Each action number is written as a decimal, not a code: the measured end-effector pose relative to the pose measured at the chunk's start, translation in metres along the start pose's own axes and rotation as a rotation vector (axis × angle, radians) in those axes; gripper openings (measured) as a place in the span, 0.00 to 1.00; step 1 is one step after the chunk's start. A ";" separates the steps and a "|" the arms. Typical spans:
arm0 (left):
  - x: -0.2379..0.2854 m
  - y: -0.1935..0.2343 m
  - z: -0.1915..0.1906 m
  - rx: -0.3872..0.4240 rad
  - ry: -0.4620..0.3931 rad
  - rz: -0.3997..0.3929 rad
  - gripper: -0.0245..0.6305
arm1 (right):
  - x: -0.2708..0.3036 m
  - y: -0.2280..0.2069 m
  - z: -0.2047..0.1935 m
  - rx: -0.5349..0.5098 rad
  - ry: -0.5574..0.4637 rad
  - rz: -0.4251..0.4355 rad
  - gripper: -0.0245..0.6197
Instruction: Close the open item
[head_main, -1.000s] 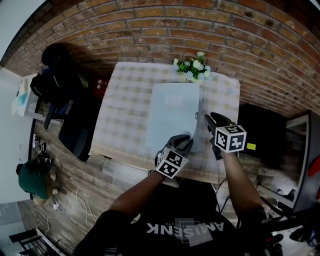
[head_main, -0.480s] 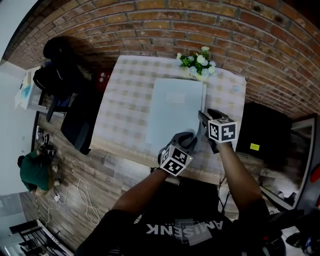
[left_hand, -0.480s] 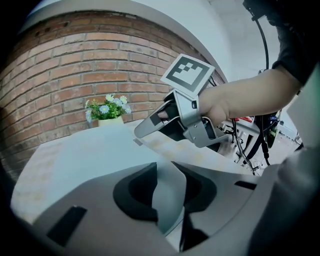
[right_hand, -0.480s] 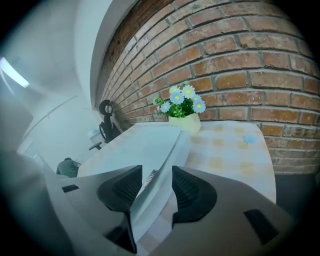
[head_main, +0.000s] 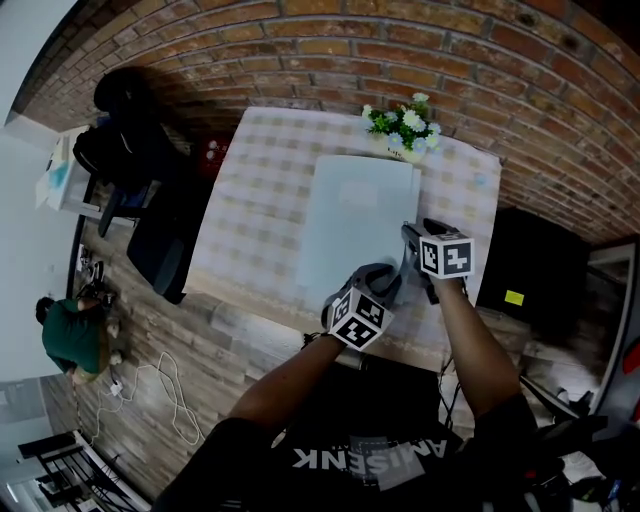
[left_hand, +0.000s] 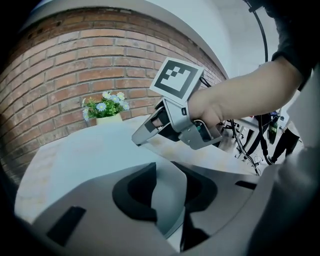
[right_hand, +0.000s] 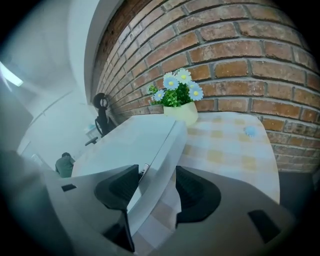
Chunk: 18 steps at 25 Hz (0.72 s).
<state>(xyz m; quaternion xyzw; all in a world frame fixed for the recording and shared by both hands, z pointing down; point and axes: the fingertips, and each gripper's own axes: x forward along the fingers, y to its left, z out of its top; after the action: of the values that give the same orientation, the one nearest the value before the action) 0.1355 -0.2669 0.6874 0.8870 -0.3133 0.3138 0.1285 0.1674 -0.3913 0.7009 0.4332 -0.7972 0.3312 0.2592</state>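
Note:
A flat pale blue-grey case (head_main: 355, 215) lies closed on the checked tablecloth (head_main: 255, 200). My left gripper (head_main: 378, 278) is at its near edge. In the left gripper view the case's thin corner (left_hand: 172, 175) sits between the jaws of my left gripper (left_hand: 170, 186), which are opening slightly. My right gripper (head_main: 412, 240) is at the case's near right edge. Its jaws are opening wide around the case's edge (right_hand: 160, 150) without pressing on it, as the right gripper view (right_hand: 155, 186) shows. The right gripper (left_hand: 170, 117) also hangs over the case in the left gripper view.
A pot of white and blue flowers (head_main: 405, 125) stands at the table's far edge by the brick wall (head_main: 330, 50). A black chair (head_main: 130, 140) is to the left, a black cabinet (head_main: 525, 275) to the right. A person in green (head_main: 75, 335) crouches on the floor.
My right gripper has drawn in closer to the case's right edge. The left gripper has stayed at the near edge, and the case has stayed flat.

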 end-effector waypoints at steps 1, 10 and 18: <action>0.000 0.000 0.000 0.000 0.003 -0.001 0.19 | 0.001 0.000 -0.001 -0.003 0.004 -0.002 0.44; 0.000 -0.018 -0.001 0.058 -0.002 -0.076 0.34 | -0.001 -0.008 -0.004 0.074 0.005 0.015 0.45; -0.016 -0.024 0.012 -0.024 -0.081 -0.235 0.42 | -0.005 -0.008 -0.006 0.057 -0.002 0.002 0.45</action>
<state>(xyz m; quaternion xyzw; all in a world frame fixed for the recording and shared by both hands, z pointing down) 0.1469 -0.2459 0.6670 0.9280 -0.2159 0.2568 0.1622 0.1776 -0.3877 0.7038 0.4398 -0.7882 0.3536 0.2457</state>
